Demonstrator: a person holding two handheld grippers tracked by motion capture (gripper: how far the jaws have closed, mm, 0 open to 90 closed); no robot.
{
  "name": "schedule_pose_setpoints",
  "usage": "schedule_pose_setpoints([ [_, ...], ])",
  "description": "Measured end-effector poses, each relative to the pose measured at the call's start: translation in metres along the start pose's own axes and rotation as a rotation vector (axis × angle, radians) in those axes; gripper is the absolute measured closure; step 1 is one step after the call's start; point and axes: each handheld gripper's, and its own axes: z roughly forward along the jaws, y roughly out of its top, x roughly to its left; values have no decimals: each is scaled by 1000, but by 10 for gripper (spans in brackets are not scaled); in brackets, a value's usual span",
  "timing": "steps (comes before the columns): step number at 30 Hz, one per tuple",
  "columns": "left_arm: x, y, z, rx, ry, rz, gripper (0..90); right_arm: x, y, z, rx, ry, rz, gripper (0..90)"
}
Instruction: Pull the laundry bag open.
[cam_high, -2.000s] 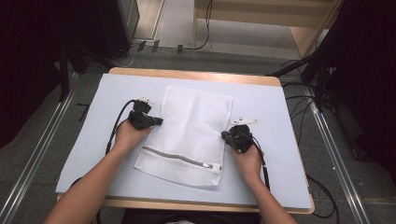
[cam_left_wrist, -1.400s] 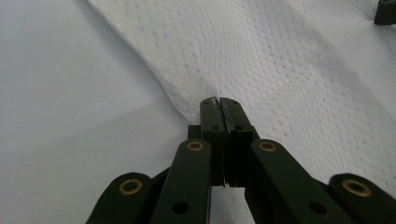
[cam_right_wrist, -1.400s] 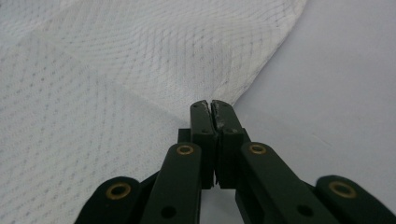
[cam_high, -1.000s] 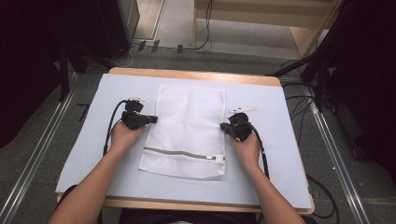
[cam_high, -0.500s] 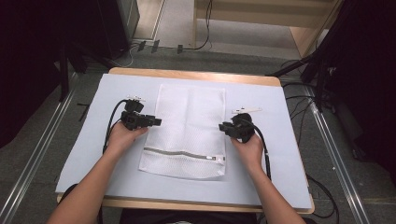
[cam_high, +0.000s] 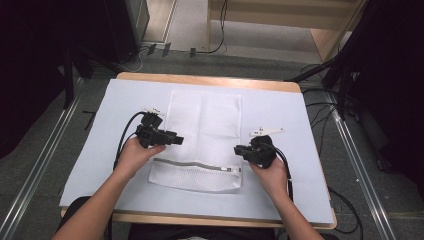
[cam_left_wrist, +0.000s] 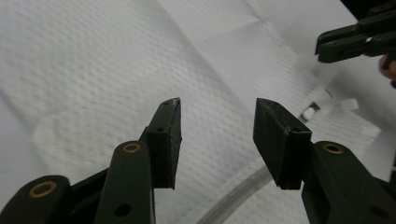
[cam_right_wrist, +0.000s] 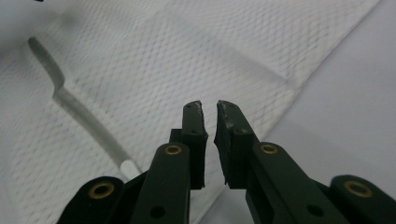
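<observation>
I have a white mesh bag (cam_high: 205, 135) lying flat in the middle of the desk (cam_high: 300, 110), its grey zipper (cam_high: 195, 165) running across near my edge. My left tool (cam_high: 176, 140) sits over the bag's left side; its jaws stand well apart with nothing between them, mesh beneath. My right tool (cam_high: 238, 150) is at the bag's right edge, its jaws almost together with a thin gap, gripping nothing that I can see.
</observation>
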Motion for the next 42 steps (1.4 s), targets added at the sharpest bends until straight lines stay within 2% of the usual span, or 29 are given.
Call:
schedule_pose_setpoints([
  [2, -9, -2, 4, 9, -14, 14, 528, 6, -5, -1, 10, 5, -17, 841],
  [4, -16, -4, 8, 20, -3, 35, 527, 11, -11, -1, 17, 15, -24, 841],
  [6, -24, -6, 10, 19, -16, 35, 525, 15, -19, -2, 21, 21, -39, 864],
  [11, -41, -8, 16, 22, -33, 82, 546, 21, -27, -5, 30, 34, -22, 886],
  [21, -65, -4, 40, 75, -82, 149, 597, 25, -36, 0, 83, 26, -28, 900],
  [28, -82, -4, 65, 124, -120, 186, 637, 26, -43, 1, 75, 18, -37, 900],
  [33, -84, -5, 80, 148, -146, 163, 709, 27, -46, 1, 57, 12, -62, 900],
  [35, -86, -6, 83, 160, -140, 166, 757, 27, -47, 1, 47, 8, -73, 900],
  [42, -88, -8, 100, 189, -147, 77, 790, 29, -50, 1, 30, -3, -114, 900],
])
